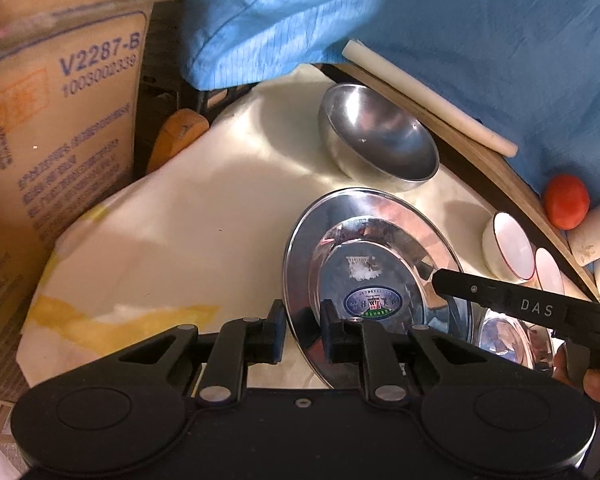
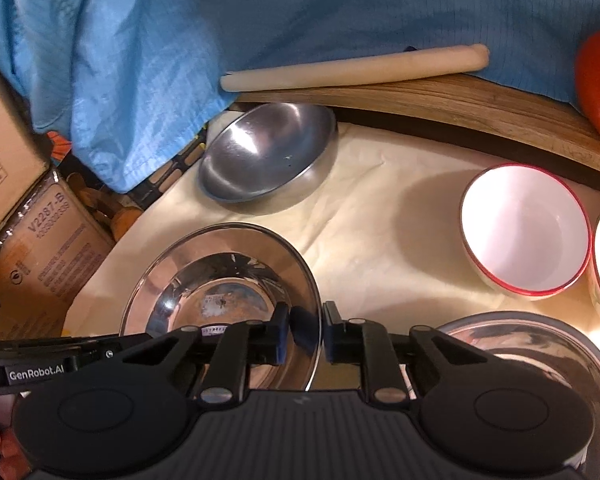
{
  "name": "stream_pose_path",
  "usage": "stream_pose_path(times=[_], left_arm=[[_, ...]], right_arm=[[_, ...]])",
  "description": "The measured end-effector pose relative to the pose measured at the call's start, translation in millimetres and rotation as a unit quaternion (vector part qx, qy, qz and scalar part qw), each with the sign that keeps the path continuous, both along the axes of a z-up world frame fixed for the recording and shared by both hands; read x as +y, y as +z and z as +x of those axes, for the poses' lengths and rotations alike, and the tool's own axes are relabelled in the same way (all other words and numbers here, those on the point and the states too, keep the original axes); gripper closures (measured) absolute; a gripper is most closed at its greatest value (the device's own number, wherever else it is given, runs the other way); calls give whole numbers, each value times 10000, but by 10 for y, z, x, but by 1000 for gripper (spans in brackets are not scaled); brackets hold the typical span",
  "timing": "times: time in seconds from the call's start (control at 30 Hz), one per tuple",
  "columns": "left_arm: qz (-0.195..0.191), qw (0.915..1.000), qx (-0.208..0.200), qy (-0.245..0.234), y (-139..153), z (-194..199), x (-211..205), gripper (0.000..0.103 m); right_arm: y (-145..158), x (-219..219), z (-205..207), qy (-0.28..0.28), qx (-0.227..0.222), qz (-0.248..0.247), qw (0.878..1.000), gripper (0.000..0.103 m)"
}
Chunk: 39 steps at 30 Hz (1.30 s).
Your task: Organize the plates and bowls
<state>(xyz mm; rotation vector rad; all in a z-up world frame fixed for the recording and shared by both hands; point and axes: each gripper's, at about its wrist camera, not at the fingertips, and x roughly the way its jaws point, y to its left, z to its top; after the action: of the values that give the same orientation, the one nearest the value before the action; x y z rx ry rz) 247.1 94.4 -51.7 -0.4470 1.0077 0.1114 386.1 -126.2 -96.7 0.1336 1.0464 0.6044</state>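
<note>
We take the steel plate (image 1: 374, 280) as landmark; it sits on the cream cloth (image 1: 180, 220), tilted up in the left wrist view.

Left of plate: cardboard box (image 1: 60, 120), well apart. Not a task thing.

At the plate's left rim: our left gripper (image 1: 302, 330) straddles the rim, one finger outside, one inside over the plate's well. The jaws are narrow but a gap shows on the outer side, so we cannot tell whether they pinch the rim yet.

At the plate's right rim: our right gripper (image 2: 305, 332) straddles the rim the same way in the right wrist view of the plate (image 2: 220, 288). The rim edge runs straight up between the fingers. Small gaps show on both sides; we read this one as not yet clenched, though it is close.

Behind plate: steel bowl (image 2: 268, 160), near, against the wooden board (image 2: 460, 100), tipped toward us.

Right of plate: two white bowls, the nearer one (image 2: 526, 228) red-rimmed, apart from the plate. A second steel dish (image 2: 540, 356) sits just right of the right gripper, low.

Key relation: the rim lies edge-on between both finger pairs, each gripper on an opposite side, equally near. We judge the next move as closing and a two-handed lift; risk is a slippery thin rim sliding out.
</note>
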Motion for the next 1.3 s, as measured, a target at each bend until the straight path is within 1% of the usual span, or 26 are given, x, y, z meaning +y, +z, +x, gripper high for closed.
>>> stream_pose_path(times=[0.13,0.27,0.5,0.67,0.93,1.13,1.3], left_arm=[[10,10000,-92,-29,86,-45,-22,85],[12,9997,-181,-176,170,-41,-121,85],[-27,9972,-252,-710,220,95,-438,85],[-43,9921,-281,-1226,225,220,-750,85],[-72,9798,-229,-1986,187,357,-1216,85],[-40,9724,-128,-2330,170,421,-1444,84],[57,9692,-29,-2462,144,457,-1558,84]], right_arm=[[95,-94,-65,-89,-66,156,9998,84],[195,-241,-138,-213,-214,193,9994,84],[270,-658,-304,-663,-357,151,9970,84],[292,-1015,-444,-1111,-402,81,9930,85],[326,-1506,-634,-1798,-301,0,9832,85],[268,-1714,-733,-2095,-177,-23,9776,85],[198,-1796,-765,-2182,-29,-7,9759,85]])
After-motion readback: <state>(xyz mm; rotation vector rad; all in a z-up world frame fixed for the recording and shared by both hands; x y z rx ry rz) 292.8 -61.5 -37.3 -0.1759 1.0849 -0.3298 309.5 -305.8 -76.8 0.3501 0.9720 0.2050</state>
